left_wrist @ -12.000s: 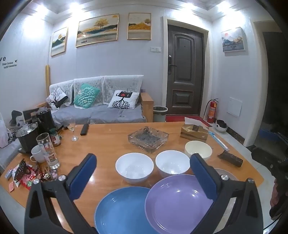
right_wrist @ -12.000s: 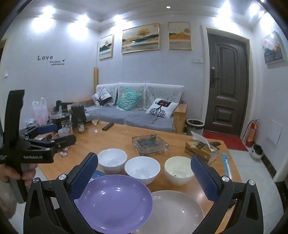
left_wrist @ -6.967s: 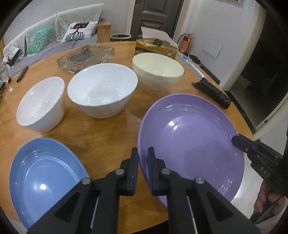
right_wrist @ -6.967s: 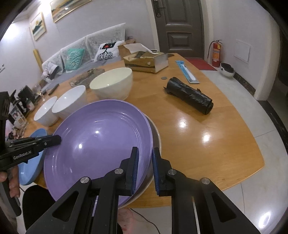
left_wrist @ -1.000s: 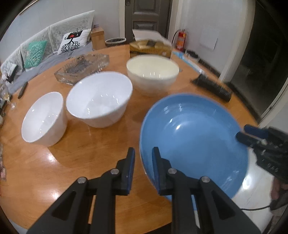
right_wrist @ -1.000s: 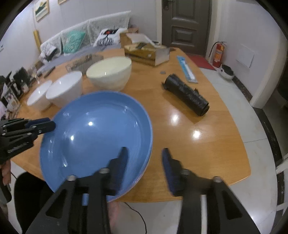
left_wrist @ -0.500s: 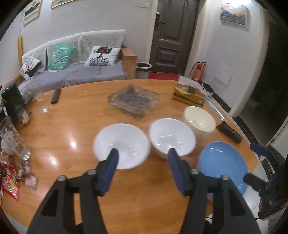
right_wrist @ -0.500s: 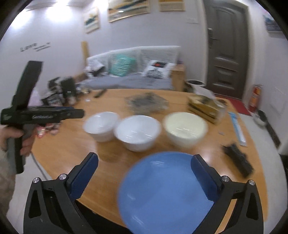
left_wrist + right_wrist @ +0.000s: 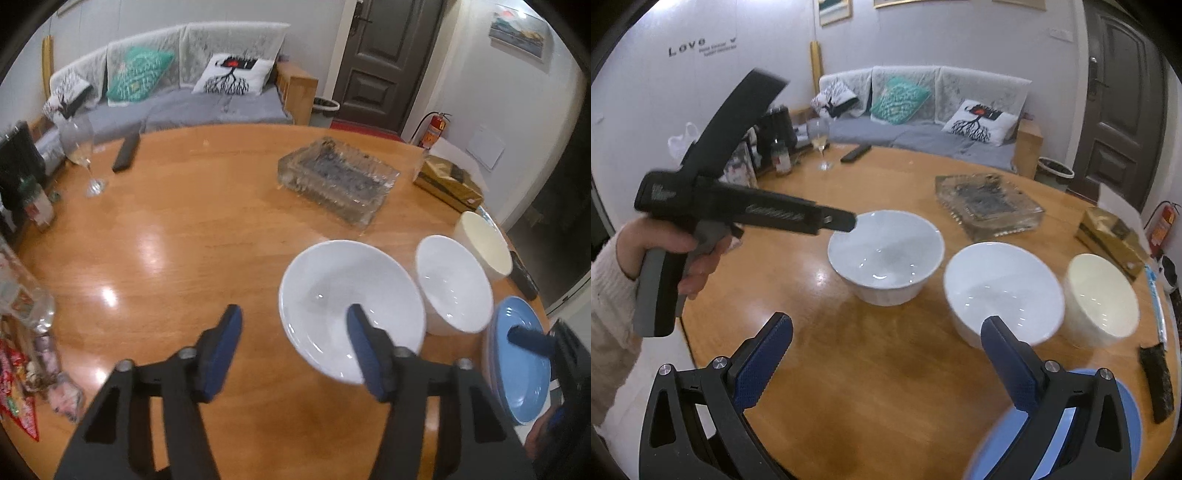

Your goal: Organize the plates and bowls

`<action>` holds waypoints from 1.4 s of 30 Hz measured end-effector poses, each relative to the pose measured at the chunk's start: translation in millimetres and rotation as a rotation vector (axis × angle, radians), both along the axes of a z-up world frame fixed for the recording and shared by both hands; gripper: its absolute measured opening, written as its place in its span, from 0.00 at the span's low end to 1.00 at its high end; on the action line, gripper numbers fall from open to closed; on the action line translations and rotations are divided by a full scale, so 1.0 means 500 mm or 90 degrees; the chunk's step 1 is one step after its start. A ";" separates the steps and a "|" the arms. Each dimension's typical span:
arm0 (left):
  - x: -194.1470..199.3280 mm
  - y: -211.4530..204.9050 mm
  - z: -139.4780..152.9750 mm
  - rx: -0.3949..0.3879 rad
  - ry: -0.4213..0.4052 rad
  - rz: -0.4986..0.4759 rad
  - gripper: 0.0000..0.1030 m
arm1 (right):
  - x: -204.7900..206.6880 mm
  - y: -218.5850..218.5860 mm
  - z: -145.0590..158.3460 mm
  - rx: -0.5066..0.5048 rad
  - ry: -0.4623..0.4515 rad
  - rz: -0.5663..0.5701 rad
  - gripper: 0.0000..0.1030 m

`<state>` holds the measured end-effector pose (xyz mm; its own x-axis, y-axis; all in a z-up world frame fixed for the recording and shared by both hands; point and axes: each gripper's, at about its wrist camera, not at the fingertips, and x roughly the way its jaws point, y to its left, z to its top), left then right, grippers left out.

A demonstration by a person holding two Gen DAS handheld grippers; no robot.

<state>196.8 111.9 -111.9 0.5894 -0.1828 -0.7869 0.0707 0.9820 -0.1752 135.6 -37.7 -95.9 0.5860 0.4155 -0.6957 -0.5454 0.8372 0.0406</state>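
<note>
**Both grippers hovering with fingers spread over the row of bowls**

The left gripper (image 9: 293, 343) is hanging above the wooden surface (image 9: 177, 236) with its blue-padded fingers (image 9: 221, 345) spread wide and nothing between them. One finger is lying across the near rim of the first white bowl (image 9: 351, 302) in its own view; whether it is touching the bowl I cannot tell. The right gripper (image 9: 886, 362) is also hovering with fingers (image 9: 764, 358) spread apart and pinching nothing.

Taking the glass ashtray (image 9: 988, 203) as the landmark, three bowls are sitting in a row on the near side of it: the first white bowl closest to the person's left hand (image 9: 687, 258), the second white bowl (image 9: 1003, 293) just beside it, and the cream bowl (image 9: 1102, 297) beyond that, nearest the tissue box (image 9: 1112, 236). The blue plate (image 9: 521, 358) is resting at the surface's near edge, past the bowls from the ashtray, on top of other plates whose rims are only just showing.
</note>
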 end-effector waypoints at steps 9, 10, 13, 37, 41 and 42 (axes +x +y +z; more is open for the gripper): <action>0.080 -0.019 -0.071 0.001 0.046 -0.024 0.20 | 0.040 0.052 -0.055 -0.023 0.020 0.017 0.93; 0.083 -0.020 -0.076 0.000 0.048 -0.025 0.18 | 0.042 0.055 -0.058 -0.025 0.021 0.018 0.92; 0.086 -0.021 -0.086 0.005 0.051 -0.028 0.15 | 0.051 0.064 -0.065 -0.028 0.028 0.020 0.87; 0.071 0.052 -0.092 0.066 0.065 -0.072 0.10 | 0.135 0.158 -0.109 -0.067 0.066 0.061 0.84; 0.067 0.058 -0.092 0.060 0.076 -0.091 0.09 | 0.138 0.183 -0.114 -0.078 0.061 0.096 0.86; 0.067 0.059 -0.092 0.057 0.077 -0.090 0.09 | 0.142 0.191 -0.117 -0.084 0.060 0.099 0.86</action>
<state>230.3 141.4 -157.8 0.4638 -0.1827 -0.8669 0.1924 0.9759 -0.1027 206.6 57.6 -154.5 0.4517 0.3973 -0.7988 -0.6669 0.7451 -0.0065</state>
